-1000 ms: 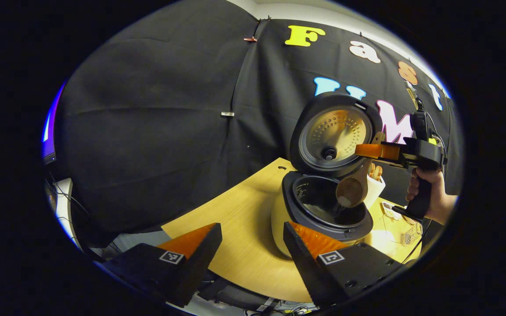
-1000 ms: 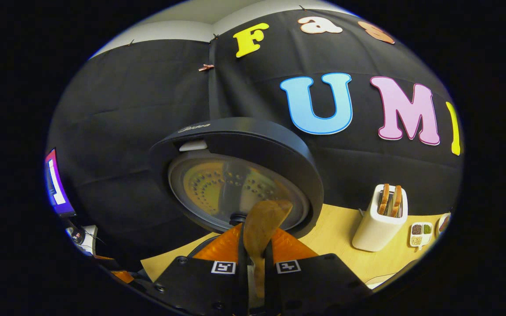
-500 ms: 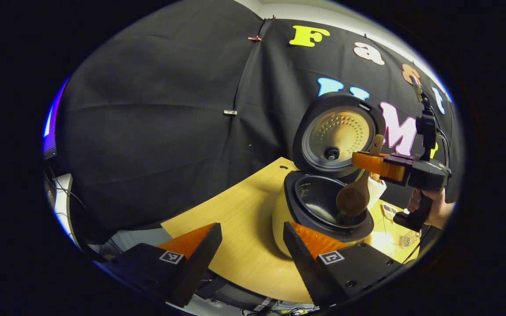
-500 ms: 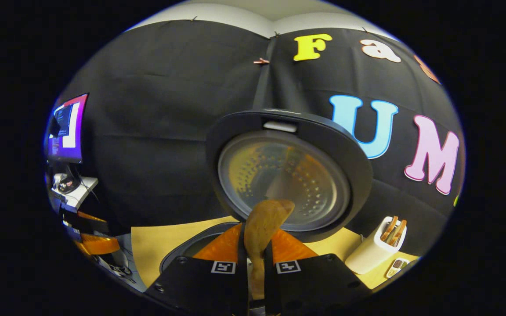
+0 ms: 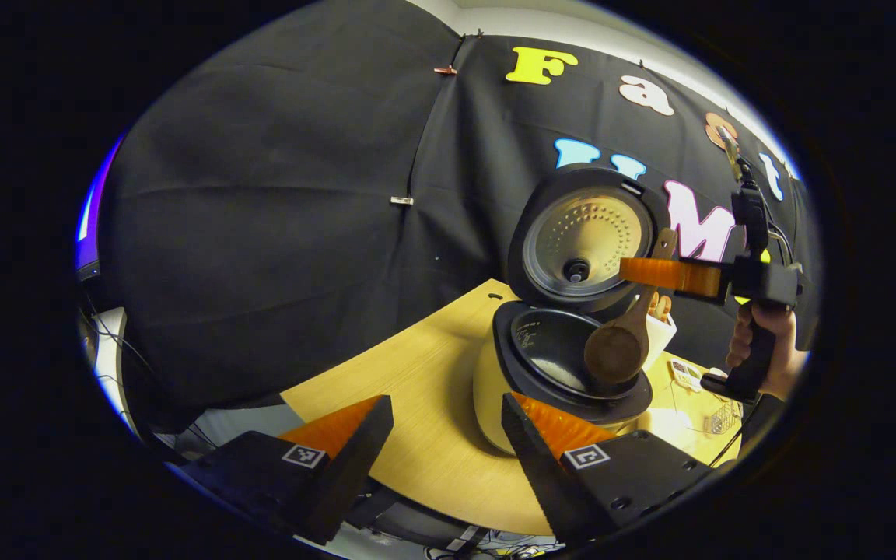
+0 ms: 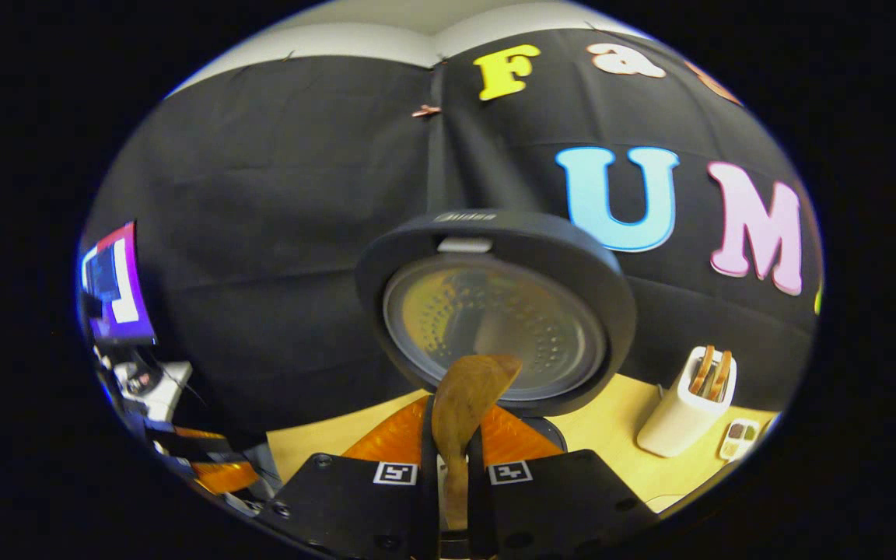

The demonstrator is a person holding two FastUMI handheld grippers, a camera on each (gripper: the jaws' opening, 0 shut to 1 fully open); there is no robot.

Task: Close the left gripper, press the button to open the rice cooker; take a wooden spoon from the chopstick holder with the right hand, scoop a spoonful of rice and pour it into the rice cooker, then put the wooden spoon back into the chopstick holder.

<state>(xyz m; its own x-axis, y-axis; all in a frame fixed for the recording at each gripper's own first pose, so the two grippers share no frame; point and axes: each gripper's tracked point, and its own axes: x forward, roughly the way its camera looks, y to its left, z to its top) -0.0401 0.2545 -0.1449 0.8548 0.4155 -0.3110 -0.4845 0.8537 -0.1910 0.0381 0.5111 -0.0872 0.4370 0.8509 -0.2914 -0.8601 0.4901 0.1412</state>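
The cream rice cooker (image 5: 495,389) stands open on the wooden table, its lid (image 5: 580,241) upright and a little white rice in the dark inner pot (image 5: 553,362). My right gripper (image 5: 670,274) is shut on the wooden spoon's handle. The spoon (image 5: 617,351) hangs bowl-down over the pot's right rim and looks empty. In the right gripper view the spoon (image 6: 463,397) stands between my right gripper's (image 6: 454,420) fingers, in front of the lid (image 6: 495,311). My left gripper (image 5: 446,404) is open, low and in front of the cooker, holding nothing.
A white chopstick holder (image 6: 685,404) with wooden utensils stands right of the cooker, with a small tray of grains (image 6: 737,439) beside it. A hand (image 5: 763,350) holds the right gripper's grip. A lit monitor (image 6: 113,284) sits far left. Bare table (image 5: 417,389) lies left of the cooker.
A second ago rice was falling from the tilted spoon into the pot; now the spoon's bowl is empty. The right gripper has turned slightly; the left gripper stayed still.
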